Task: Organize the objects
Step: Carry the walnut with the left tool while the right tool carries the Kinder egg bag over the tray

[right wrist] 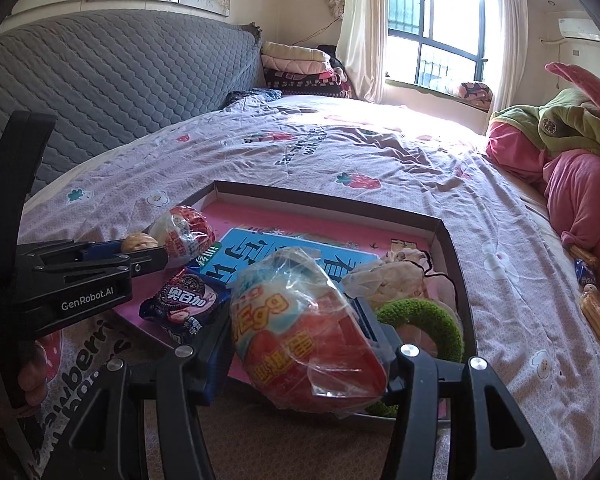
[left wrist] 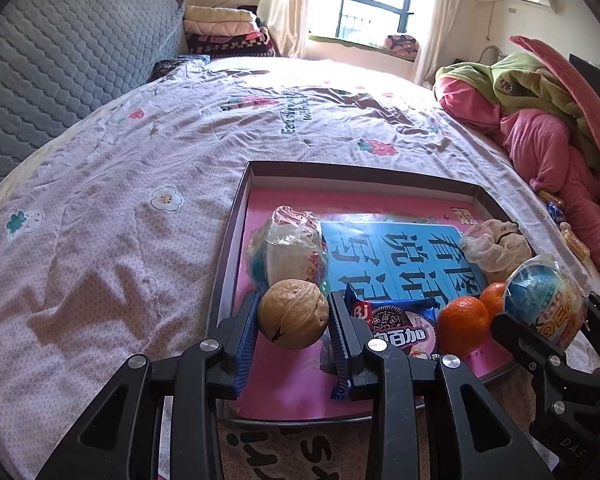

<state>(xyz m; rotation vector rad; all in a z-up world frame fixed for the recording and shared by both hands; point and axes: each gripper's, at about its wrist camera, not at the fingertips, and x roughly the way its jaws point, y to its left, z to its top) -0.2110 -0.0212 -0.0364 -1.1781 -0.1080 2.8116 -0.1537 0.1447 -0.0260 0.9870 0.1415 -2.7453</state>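
Left gripper (left wrist: 293, 316) pinching a walnut (left wrist: 293, 314) between closed jaws, above the near left corner of the shallow box (left wrist: 364, 178) on the bed (left wrist: 120, 200). Right gripper (right wrist: 300, 340) clamped on a wrapped toy egg (right wrist: 304, 336) over the box's near edge. Inside: another wrapped egg (left wrist: 288, 248), cookie packet (left wrist: 400, 320), two oranges (left wrist: 462, 320), green ring (right wrist: 424, 320).

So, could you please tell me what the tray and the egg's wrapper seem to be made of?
Tray: likely thin cardboard, matte, with pale raw-looking inner walls and folded corners. Egg's wrapper: clear plastic film, glossy, crinkled with glare; the right gripper holds it.
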